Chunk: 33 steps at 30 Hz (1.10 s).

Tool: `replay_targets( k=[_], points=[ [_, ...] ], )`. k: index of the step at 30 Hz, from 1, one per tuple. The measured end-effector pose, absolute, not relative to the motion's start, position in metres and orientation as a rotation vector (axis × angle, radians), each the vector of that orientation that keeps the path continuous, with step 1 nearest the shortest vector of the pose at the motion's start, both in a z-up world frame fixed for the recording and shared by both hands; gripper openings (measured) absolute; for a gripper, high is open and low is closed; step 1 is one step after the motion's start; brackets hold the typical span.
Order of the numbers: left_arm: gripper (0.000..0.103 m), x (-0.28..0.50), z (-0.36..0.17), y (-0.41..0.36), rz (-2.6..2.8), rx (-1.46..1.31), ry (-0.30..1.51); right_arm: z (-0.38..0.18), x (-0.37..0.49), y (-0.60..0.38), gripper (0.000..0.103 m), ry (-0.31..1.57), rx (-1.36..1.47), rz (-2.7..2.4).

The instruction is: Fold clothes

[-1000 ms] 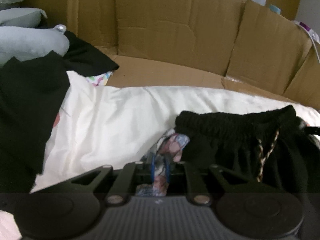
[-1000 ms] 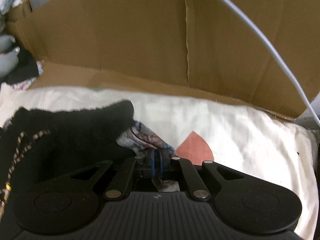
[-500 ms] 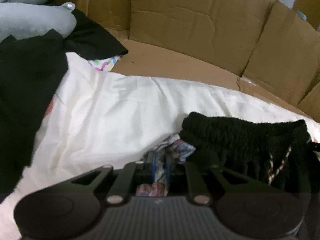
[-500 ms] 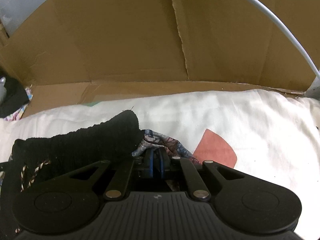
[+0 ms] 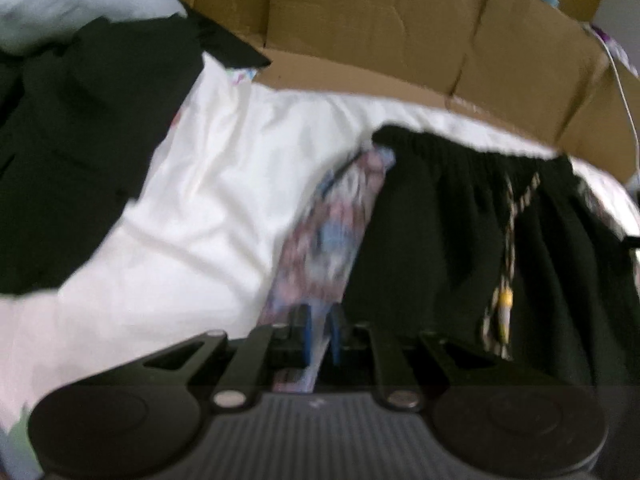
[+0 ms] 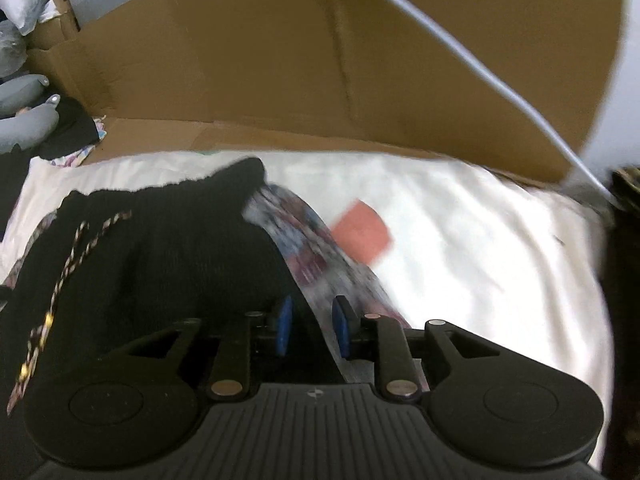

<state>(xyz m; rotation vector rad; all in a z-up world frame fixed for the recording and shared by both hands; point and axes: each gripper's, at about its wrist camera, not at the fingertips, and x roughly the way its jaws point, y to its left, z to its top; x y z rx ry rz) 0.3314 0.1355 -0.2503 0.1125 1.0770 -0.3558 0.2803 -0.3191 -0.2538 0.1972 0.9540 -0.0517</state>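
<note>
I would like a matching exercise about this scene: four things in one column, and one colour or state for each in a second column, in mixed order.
Things:
1. left hand-held gripper
2. right hand-held gripper
3. drawstring shorts
4. sheet

Colour or state:
A. white
B. jaws opening, patterned cloth between them
C. black
D. shut on patterned cloth

Pairs: 1-D, 2-B, 3-C, 4-A
</note>
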Motion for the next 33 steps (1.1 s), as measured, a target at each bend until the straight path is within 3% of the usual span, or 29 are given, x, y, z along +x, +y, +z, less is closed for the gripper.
replay_targets(
  k=[9,12,33],
  points=[
    [0.012,0.275,-0.256,0.168,-0.28,0.103,1.111,-0.259,0.176,-0.343,0.029,0.98,0.168,-0.174],
    [0.011,0.268,-0.258,0.179,-0.205,0.037,1.124,-0.265,0.147,-0.359,0.03,0.923,0.352,-0.379],
    [0.011,0.212,-0.255,0.208,-0.027,0.02,1.264,-0.271,0.06,-0.347,0.03,0.93,0.321,-0.293]
  ],
)
